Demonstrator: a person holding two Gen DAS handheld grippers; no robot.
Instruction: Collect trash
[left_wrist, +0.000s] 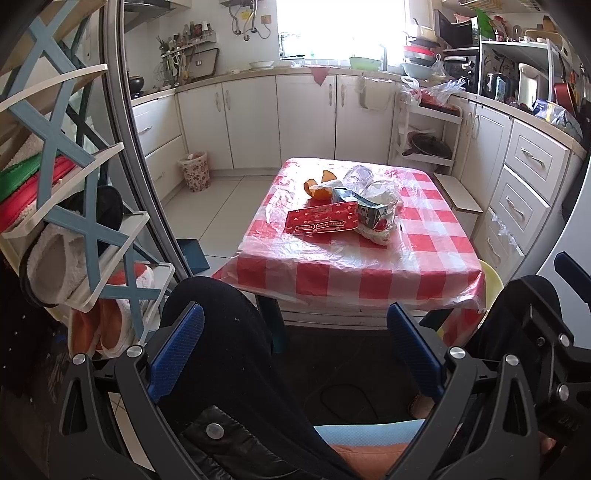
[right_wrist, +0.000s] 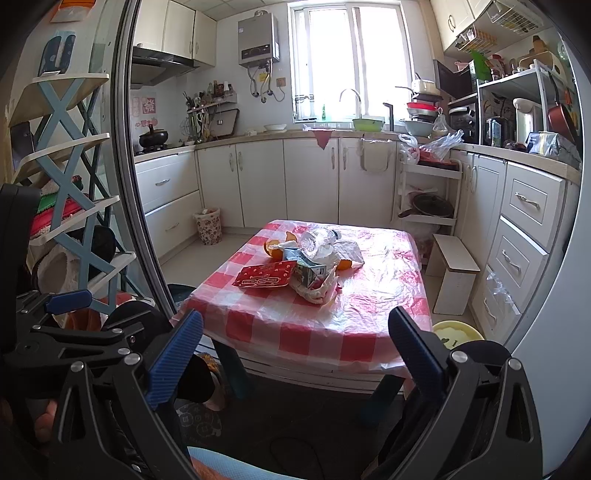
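We found no legible text. Print on the red packet (left_wrist: 320, 220), the carton (left_wrist: 373, 214) and the wall stickers (right_wrist: 144, 110) was too small to read.

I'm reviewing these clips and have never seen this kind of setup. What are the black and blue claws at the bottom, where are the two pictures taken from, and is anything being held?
There is no robot. A person carries a two-finger tool in each hand, each with a wide-angle camera looking along its blue fingers. One picture is from the left hand-held gripper, the other from the right hand-held gripper. Both are open and hold nothing.

Ahead is a small table with a red-checked cloth under clear plastic. On it lies a heap of trash: a flat red packet, a crushed drink carton, orange peel, a clear plastic bottle and a crumpled wrapper. A patterned waste bin stands by the cabinets.
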